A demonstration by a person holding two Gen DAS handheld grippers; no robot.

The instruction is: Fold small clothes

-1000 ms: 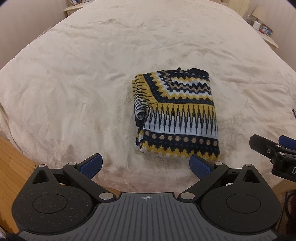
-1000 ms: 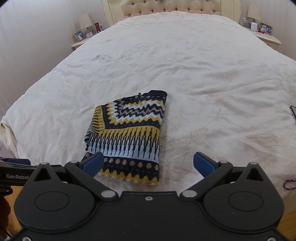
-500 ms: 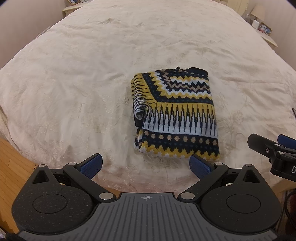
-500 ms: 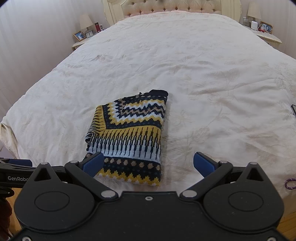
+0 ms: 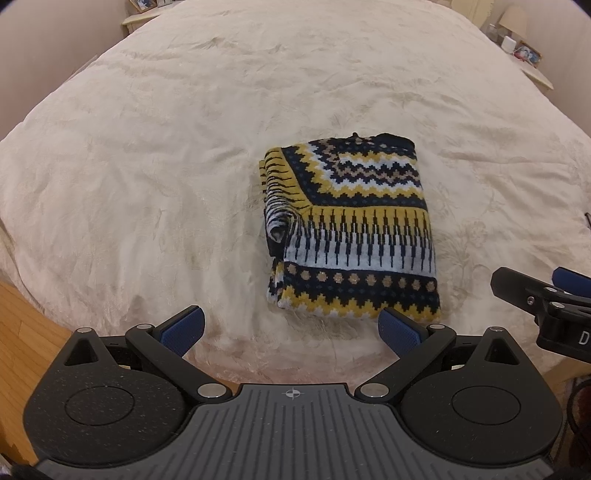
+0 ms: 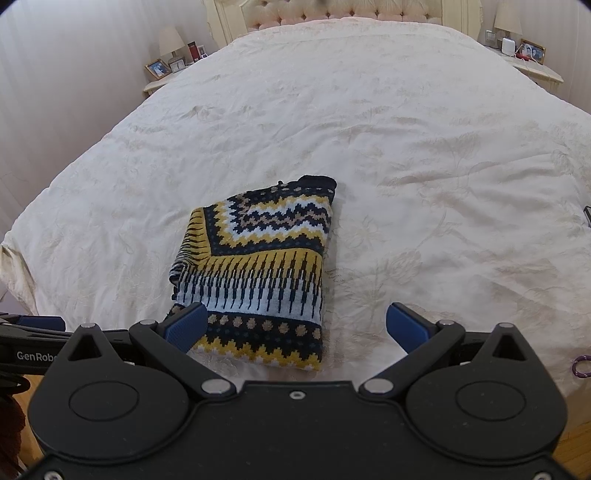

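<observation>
A small knitted sweater (image 5: 354, 229) patterned in navy, yellow and white lies folded into a neat rectangle on the cream bedspread (image 5: 147, 166). A rolled sleeve bulges at its left edge. My left gripper (image 5: 291, 328) hovers open just short of the sweater's near hem, nothing between its blue pads. In the right wrist view the same sweater (image 6: 258, 273) sits ahead and to the left. My right gripper (image 6: 295, 325) is open too, its left pad over the sweater's near left corner. The right gripper (image 5: 546, 295) also shows at the right edge of the left wrist view.
The bed fills both views, with a tufted headboard (image 6: 343, 14) at the far end. Nightstands with lamps and picture frames stand at the far left (image 6: 166, 70) and far right (image 6: 528, 55). Wooden floor (image 5: 22, 332) shows below the bed's near edge.
Both grippers have drifted slightly back from the sweater, which sits a touch farther up in the views. The sweater itself has not moved, and both grippers stay open.
</observation>
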